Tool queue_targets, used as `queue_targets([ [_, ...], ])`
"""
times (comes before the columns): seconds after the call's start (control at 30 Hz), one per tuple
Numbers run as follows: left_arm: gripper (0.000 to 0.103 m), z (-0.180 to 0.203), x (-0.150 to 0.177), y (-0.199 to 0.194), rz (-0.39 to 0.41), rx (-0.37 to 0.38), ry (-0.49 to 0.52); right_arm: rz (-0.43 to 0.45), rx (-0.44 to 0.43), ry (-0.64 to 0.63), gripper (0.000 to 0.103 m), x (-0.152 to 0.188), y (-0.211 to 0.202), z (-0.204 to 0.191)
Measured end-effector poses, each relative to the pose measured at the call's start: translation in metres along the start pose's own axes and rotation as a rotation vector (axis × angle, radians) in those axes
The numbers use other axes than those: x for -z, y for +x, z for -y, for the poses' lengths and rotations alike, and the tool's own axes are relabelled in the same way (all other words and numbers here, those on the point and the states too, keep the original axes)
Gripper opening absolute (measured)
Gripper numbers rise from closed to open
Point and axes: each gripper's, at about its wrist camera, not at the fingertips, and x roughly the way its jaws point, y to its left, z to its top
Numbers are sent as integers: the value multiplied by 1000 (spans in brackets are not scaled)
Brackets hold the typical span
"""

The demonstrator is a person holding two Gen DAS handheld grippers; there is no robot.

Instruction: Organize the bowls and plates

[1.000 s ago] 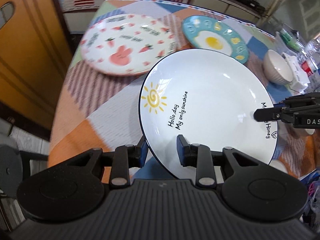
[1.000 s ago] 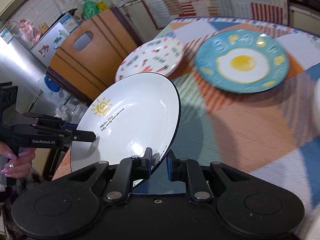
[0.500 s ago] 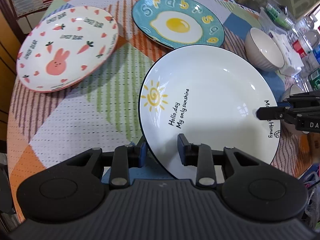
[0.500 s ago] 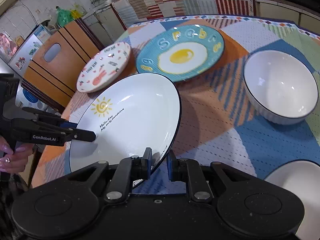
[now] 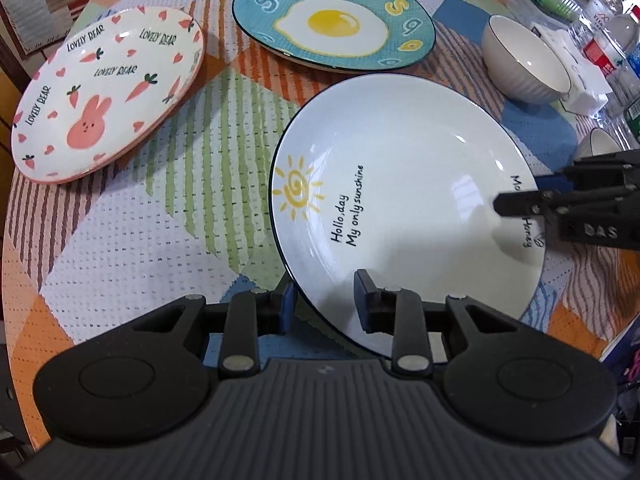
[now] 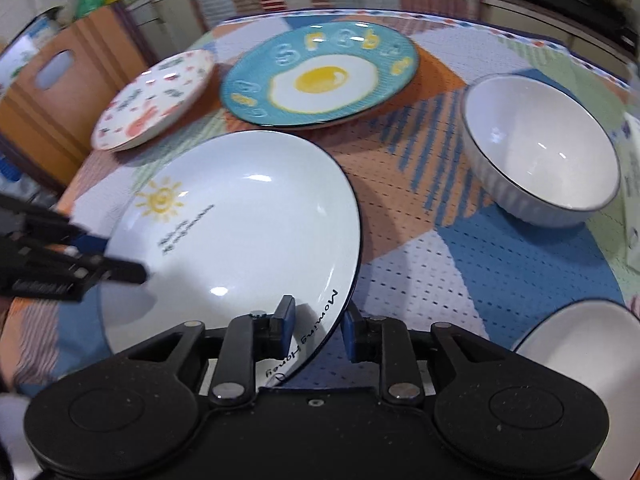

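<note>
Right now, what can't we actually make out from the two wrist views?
- Underside of the sunshine plate: hidden in both views by the plate itself, so contact with the tablecloth is unclear.
- Second white bowl: cut off by the right wrist frame edge.
- Lettering on the bunny plate: motion-blurred in the right wrist view.
- Bottles: cropped at the left wrist frame edge, labels too small.

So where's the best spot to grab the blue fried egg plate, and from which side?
Take the blue fried egg plate by its rim, on the near edge facing the sunshine plate. It lies flat on the table and its rim flares upward, so one finger of a tool could probably slide under that edge, coming in low. The bunny plate crowds one side and the white bowl the other.
</note>
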Motion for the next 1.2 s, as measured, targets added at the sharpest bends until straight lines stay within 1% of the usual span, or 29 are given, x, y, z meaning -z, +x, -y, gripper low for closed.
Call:
queue_targets([
  [0.07, 28, 2, 0, -8, -9, -7, -11, 46, 98, 1, 29, -1, -5, -8],
  [0.1, 29, 3, 0, -14, -6, -14, -11, 83, 158, -8, 33, -1, -9, -13],
  [0.13, 29, 4, 1, -21, -2, -20, -1, 103, 191, -8, 36, -2, -14, -17],
  [0.17, 29, 5, 2, -30, 14, -22, 10, 120, 191, 3, 36, -3, -20, -18],
  [0.2, 32, 7, 3, -39, 29, -25, 19, 135, 173, 24, 37, -4, -26, -18],
  [0.27, 32, 9, 2, -54, 38, -42, 33, 142, 126, 59, 42, -5, -39, -20],
  [0.33, 32, 13, 3, -68, 38, -84, 65, 144, 104, 49, 45, -4, -51, -27],
  [0.43, 33, 14, 7, -88, 62, -133, 99, 145, 108, 2, 47, 0, -66, -46],
  [0.63, 39, 4, 15, -123, 111, -120, 87, 121, 103, -93, 56, 8, -89, -82],
  [0.73, 42, -8, 17, -138, 128, -70, 69, 112, 132, -155, 58, 9, -108, -104],
  [0.77, 42, -13, 17, -143, 134, -70, 59, 118, 132, -181, 58, 9, -115, -111],
  [0.83, 43, -18, 19, -155, 164, -87, 70, 141, 121, -232, 59, 8, -130, -125],
  [0.93, 50, -26, 20, -175, 222, -100, 88, 178, 94, -281, 63, 0, -146, -144],
  [1.0, 57, -33, 18, -185, 250, -112, 79, 210, 70, -296, 65, -7, -153, -154],
  [1.03, 60, -36, 17, -189, 258, -124, 72, 221, 58, -303, 65, -12, -155, -159],
  [1.1, 63, -44, 14, -194, 273, -148, 64, 236, 25, -331, 65, -22, -156, -168],
  [1.2, 64, -57, 8, -195, 289, -190, 48, 258, -4, -362, 72, -37, -153, -182],
])
